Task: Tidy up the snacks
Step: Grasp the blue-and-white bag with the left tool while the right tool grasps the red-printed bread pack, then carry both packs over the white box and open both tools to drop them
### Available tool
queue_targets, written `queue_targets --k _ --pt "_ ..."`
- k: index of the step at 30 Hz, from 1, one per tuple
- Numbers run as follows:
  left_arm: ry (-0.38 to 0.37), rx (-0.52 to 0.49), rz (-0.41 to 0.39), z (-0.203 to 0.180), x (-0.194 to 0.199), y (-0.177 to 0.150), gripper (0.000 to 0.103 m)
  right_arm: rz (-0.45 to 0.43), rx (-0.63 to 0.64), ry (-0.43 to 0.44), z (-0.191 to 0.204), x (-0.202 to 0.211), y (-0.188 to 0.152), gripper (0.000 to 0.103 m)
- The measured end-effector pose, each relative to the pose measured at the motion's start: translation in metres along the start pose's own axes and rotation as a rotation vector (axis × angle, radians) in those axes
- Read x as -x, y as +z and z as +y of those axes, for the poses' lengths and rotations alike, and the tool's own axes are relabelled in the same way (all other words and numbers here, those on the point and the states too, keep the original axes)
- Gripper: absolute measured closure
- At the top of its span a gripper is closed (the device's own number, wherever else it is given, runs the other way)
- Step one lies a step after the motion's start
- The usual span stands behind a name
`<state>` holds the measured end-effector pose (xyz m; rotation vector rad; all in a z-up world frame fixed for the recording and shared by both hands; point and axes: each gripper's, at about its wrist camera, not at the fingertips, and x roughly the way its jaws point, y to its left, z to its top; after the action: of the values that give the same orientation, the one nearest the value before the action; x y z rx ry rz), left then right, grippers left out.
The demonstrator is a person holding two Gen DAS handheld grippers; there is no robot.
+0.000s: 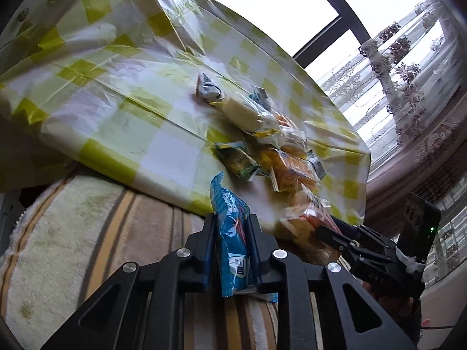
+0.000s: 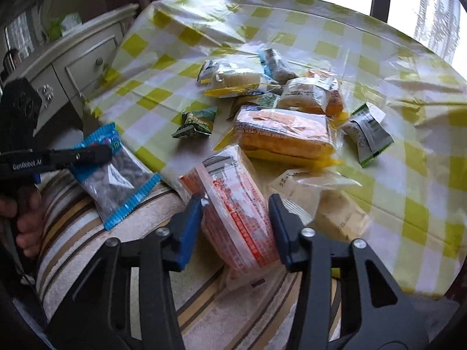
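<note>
My left gripper (image 1: 232, 218) is shut on a blue snack packet (image 1: 232, 233), held edge-up above a striped cushion; the packet also shows in the right wrist view (image 2: 116, 175) with the left gripper (image 2: 99, 153) on it. My right gripper (image 2: 236, 201) is closed around an orange-and-white wrapped snack pack (image 2: 236, 213) at the table's near edge; in the left wrist view the right gripper (image 1: 332, 233) is at that pack (image 1: 306, 218). A pile of snacks lies on the table: a yellow bread pack (image 2: 286, 137), a white cake (image 2: 236, 78), a small green packet (image 2: 195, 122).
The round table has a yellow-checked plastic cloth (image 2: 408, 204). A striped cushion (image 2: 233, 315) lies below the table's near edge. A white drawer cabinet (image 2: 81, 67) stands at the left. Windows and lace curtains (image 1: 408, 87) are behind the table.
</note>
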<state>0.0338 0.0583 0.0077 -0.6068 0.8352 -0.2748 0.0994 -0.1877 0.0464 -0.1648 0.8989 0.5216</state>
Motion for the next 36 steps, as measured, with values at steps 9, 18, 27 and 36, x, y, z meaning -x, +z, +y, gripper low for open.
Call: queue_targets --k 9,18,27,36 --pt "-0.006 0.008 -0.021 -0.006 0.007 -0.002 0.083 -0.075 -0.124 0.071 -0.019 0.027 -0.015 0.062" --pt "-0.032 -0.023 -0.010 -0.025 0.007 -0.006 0.084 -0.092 -0.266 0.161 -0.045 0.044 -0.033 0.067" --pt "-0.085 -0.038 0.054 -0.046 -0.009 -0.013 0.085 -0.068 -0.278 0.176 -0.051 0.056 -0.048 0.065" --pt "-0.084 -0.048 0.075 -0.056 -0.018 -0.017 0.085 0.046 -0.147 0.110 -0.033 0.022 -0.029 0.050"
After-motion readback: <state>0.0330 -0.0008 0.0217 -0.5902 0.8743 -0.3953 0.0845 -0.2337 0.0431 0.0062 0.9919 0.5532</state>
